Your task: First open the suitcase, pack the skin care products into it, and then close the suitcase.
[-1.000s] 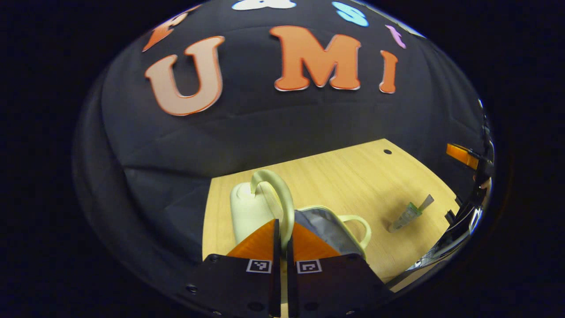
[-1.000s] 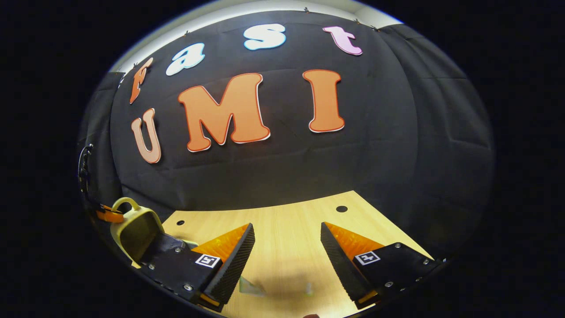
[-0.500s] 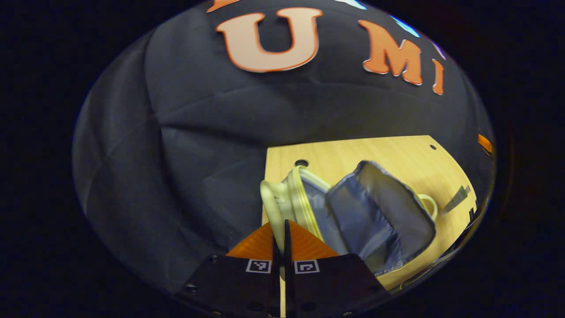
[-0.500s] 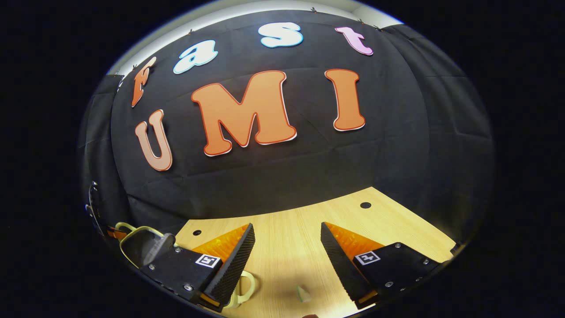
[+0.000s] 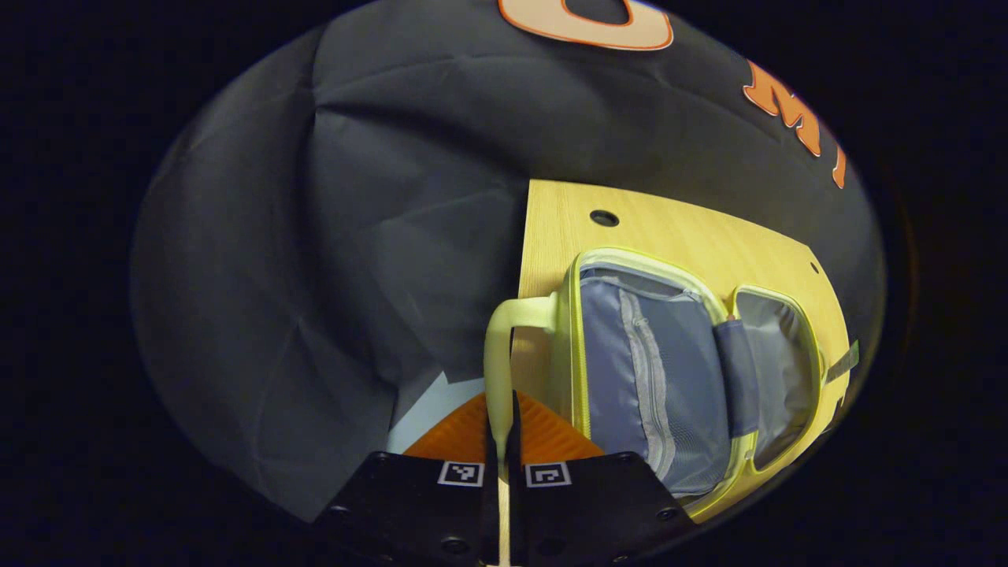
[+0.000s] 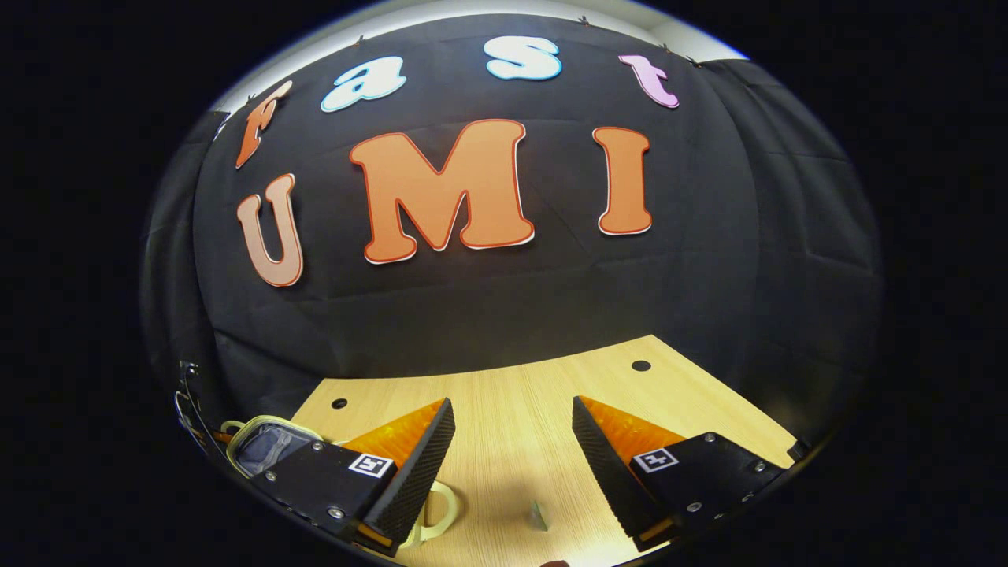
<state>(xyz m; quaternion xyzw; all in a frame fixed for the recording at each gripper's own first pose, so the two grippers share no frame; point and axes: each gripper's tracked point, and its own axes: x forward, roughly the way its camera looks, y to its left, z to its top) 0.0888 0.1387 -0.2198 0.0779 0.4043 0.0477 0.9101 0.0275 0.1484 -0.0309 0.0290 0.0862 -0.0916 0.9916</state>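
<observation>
A pale yellow suitcase (image 5: 654, 370) lies spread open on the wooden table, its two grey-lined halves side by side. My left gripper (image 5: 504, 421) is shut on the handle (image 5: 498, 354) of the nearer half, which rises up between the fingers. A small skin care tube (image 5: 843, 364) lies beyond the far half at the view's right edge. In the right gripper view, my right gripper (image 6: 512, 445) is open above the table, with the tube's tip (image 6: 538, 516) low between the fingers. The open case (image 6: 264, 445) sits to its left, and a case handle (image 6: 441, 512) peeks from under the left finger.
The wooden table (image 6: 512, 386) has small round holes (image 6: 641, 365) near its back edge. Its left edge (image 5: 526, 260) runs close beside the case. The black cloth wall hangs right behind the table.
My left gripper has swung the lid over by its handle, so the case went from partly open to lying flat. The right gripper has stayed open and barely moved.
</observation>
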